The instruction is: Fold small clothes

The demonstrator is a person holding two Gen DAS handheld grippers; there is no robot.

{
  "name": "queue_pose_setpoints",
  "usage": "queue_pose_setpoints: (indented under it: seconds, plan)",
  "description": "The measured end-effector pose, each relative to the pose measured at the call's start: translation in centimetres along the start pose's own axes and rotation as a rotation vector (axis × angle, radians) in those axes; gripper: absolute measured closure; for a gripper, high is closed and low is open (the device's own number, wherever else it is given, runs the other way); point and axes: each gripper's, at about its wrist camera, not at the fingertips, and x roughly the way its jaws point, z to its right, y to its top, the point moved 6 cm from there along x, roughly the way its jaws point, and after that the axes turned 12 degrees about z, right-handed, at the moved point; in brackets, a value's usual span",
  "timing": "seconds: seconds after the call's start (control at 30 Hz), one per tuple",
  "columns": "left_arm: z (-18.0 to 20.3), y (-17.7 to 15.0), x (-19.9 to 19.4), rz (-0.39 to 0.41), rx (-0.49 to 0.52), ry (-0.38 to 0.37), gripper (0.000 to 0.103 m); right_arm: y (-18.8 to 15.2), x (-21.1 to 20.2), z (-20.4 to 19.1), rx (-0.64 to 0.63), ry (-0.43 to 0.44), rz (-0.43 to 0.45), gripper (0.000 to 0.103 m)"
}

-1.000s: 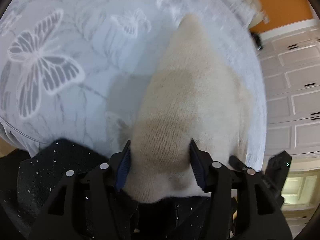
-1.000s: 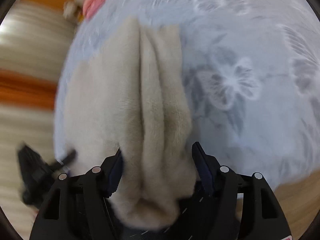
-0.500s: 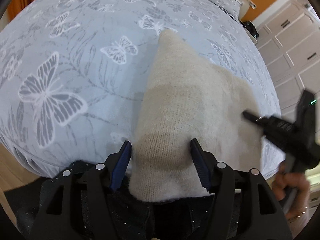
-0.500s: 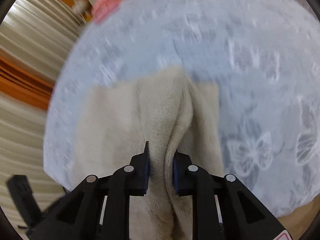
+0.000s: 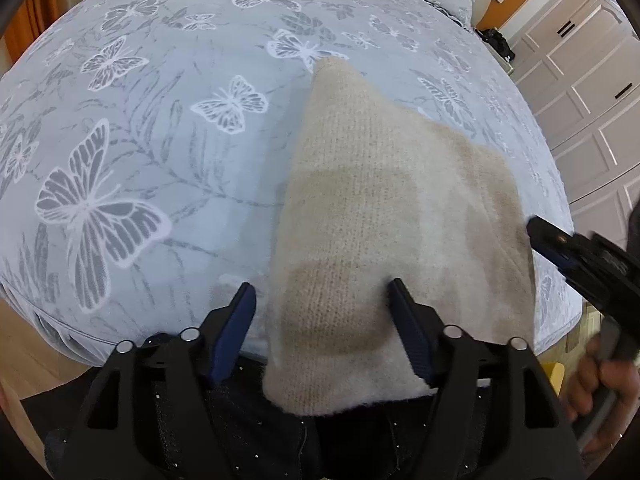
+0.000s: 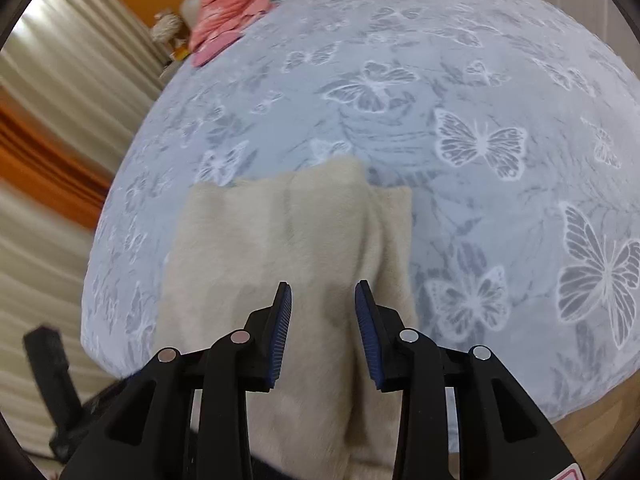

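Note:
A cream knitted garment (image 5: 384, 220) lies folded on the grey butterfly-print bedspread (image 5: 140, 128), its near end hanging over the bed's edge. My left gripper (image 5: 322, 320) is open, its fingers on either side of the garment's near end without pinching it. In the right wrist view the same garment (image 6: 280, 232) lies flat with a raised fold down its middle. My right gripper (image 6: 323, 328) is open just above that fold. The right gripper also shows at the right edge of the left wrist view (image 5: 580, 260), held by a hand.
A pink garment (image 6: 232, 8) lies at the far end of the bed beside a pillow. White cabinet doors (image 5: 592, 80) stand to the right of the bed, curtains (image 6: 52, 128) to the left. Wooden floor (image 6: 592, 432) shows below the bed's edge.
My right gripper closed on the garment's middle fold half a second ago and has now opened and let it go. The garment has been laid flatter on the bed. My left gripper stayed open.

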Motion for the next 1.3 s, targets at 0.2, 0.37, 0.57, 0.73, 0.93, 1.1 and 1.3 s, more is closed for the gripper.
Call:
queue_pose_setpoints:
  seconds: [0.2,0.37,0.57,0.73,0.93,1.1,1.3]
  plan:
    - [-0.1,-0.1,-0.1,0.002,0.0,0.0,0.035,-6.2,-0.4,1.0,0.034,0.021,-0.152,0.061]
    - [-0.3,-0.2,-0.1,-0.006,-0.038,-0.003,0.033,-6.8,-1.0,0.2,0.005,0.046,-0.136,0.087]
    - [0.3,-0.4,-0.6,-0.006,-0.034,-0.025,0.028,-6.5,0.4,2.3,-0.03,-0.012,-0.159,0.086]
    - [0.2,-0.9,-0.7,-0.027,-0.064,-0.032,0.026,-6.2,0.2,2.8,0.088,0.022,-0.144,0.066]
    - [-1.7,0.7,-0.5,-0.045,-0.283,-0.126,0.012,-2.9,-0.3,3.9,0.082,-0.025,-0.032,0.016]
    - [-2.4,0.1,3.5,-0.156,-0.433,-0.163,0.008,-4.9,5.6,5.6,0.275,0.075,-0.224,0.015]
    - [-0.4,-0.3,5.3,-0.203,-0.478,-0.239,0.023,-4.6,6.9,5.7,0.437,0.198,-0.235,0.058]
